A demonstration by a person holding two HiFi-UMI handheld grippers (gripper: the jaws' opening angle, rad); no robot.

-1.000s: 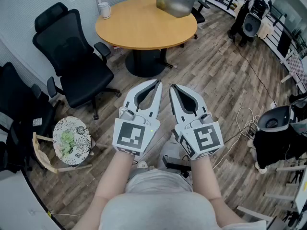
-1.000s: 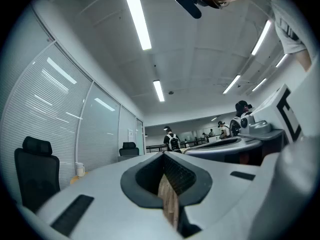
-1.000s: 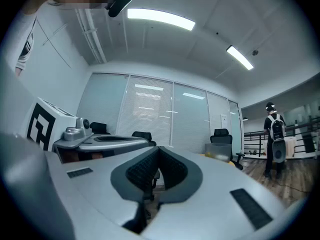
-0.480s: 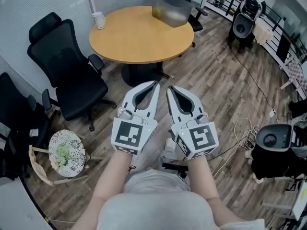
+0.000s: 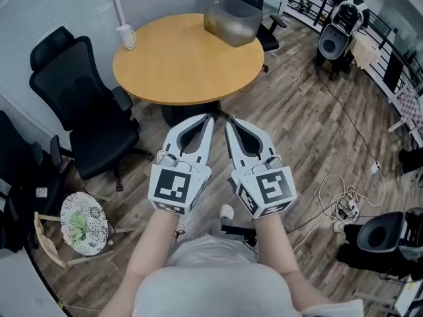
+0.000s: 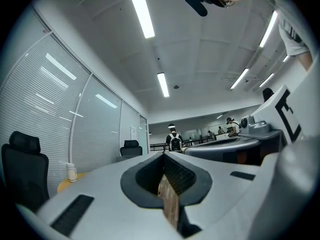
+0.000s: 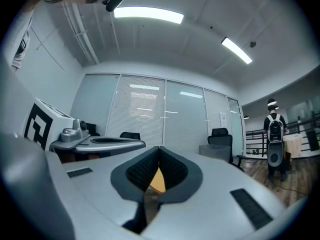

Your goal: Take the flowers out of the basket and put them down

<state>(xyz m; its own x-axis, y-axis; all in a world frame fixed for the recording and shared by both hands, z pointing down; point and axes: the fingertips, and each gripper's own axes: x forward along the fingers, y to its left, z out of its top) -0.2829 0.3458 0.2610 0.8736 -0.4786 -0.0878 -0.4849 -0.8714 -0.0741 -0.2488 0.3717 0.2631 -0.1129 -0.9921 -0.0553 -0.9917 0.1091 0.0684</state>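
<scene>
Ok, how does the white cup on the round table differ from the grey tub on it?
The white cup is small, narrow and opaque; the grey tub is far larger, boxy and looks translucent. The cup stands at the left edge of the round table, the tub at its far right edge. Both sit upright on the tabletop.

A grey, translucent, rectangular basket is seen standing upright at the far right edge of the round wooden table; its contents cannot be made out.
</scene>
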